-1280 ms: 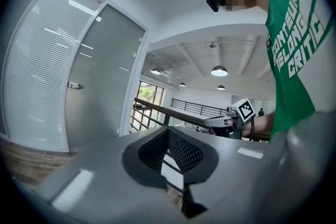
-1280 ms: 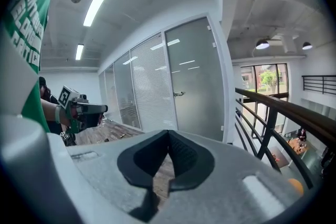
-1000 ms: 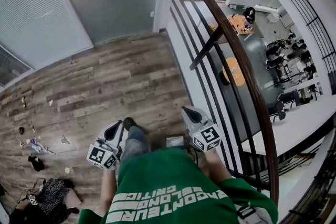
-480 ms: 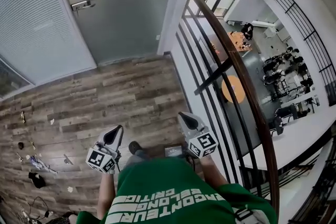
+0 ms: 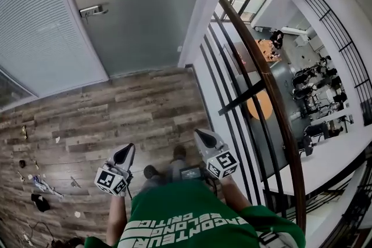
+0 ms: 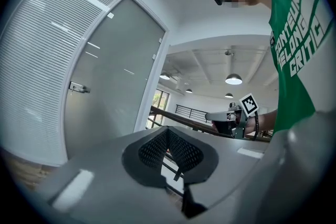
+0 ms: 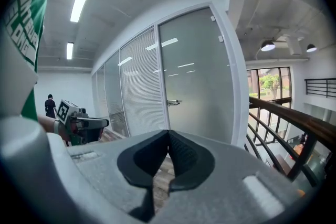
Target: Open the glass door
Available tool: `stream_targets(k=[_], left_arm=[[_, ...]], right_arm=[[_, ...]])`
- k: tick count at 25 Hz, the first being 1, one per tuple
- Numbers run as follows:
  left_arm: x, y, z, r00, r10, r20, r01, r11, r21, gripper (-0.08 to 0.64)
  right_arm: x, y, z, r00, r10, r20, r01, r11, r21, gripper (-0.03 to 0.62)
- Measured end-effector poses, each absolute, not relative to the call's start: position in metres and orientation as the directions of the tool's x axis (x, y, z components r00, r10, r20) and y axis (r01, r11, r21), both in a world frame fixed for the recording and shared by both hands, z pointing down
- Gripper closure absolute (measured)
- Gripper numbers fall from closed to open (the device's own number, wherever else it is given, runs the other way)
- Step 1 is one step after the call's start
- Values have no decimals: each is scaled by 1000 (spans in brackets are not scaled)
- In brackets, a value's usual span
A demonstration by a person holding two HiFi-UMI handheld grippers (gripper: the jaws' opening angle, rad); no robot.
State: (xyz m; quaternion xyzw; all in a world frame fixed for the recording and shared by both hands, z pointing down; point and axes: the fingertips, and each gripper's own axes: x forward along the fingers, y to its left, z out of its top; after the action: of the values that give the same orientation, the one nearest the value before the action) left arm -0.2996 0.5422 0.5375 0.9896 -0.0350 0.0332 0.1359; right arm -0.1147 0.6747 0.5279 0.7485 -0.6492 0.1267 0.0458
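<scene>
The frosted glass door [image 5: 139,9] is sitting closed at twelve o'clock, across the wood-plank floor [image 5: 116,104], with its small metal lever handle [image 5: 93,10] showing at eleven o'clock. The left hand-held gripper [image 5: 126,152] and the right hand-held gripper [image 5: 203,137] are both clenched on nothing, well apart from it. By my reckoning, the whole job is waiting: reaching, gripping the handle, swinging the door.
</scene>
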Motion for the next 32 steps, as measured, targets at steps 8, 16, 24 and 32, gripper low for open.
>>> stream_targets(k=[8,16,24,32], left_arm=[[-226,506,533,986,-136,97,-156,-956,250,545],[-134,475,495,976,-203,77,-213,-964,161,545],[-117,462,503,944,-316,97,-328,-932,154,545],[-121,447,502,900,-430,78,-437,-882,180,545]], right_arm=[[-40,617,532,28,-975,220,-994,-50,-92,598],[68,566,514,-58,-985,163,-995,45,-85,598],[117,534,519,-153,-973,170,-984,134,-117,598],[124,484,512,-251,-950,188,-968,240,-80,598]])
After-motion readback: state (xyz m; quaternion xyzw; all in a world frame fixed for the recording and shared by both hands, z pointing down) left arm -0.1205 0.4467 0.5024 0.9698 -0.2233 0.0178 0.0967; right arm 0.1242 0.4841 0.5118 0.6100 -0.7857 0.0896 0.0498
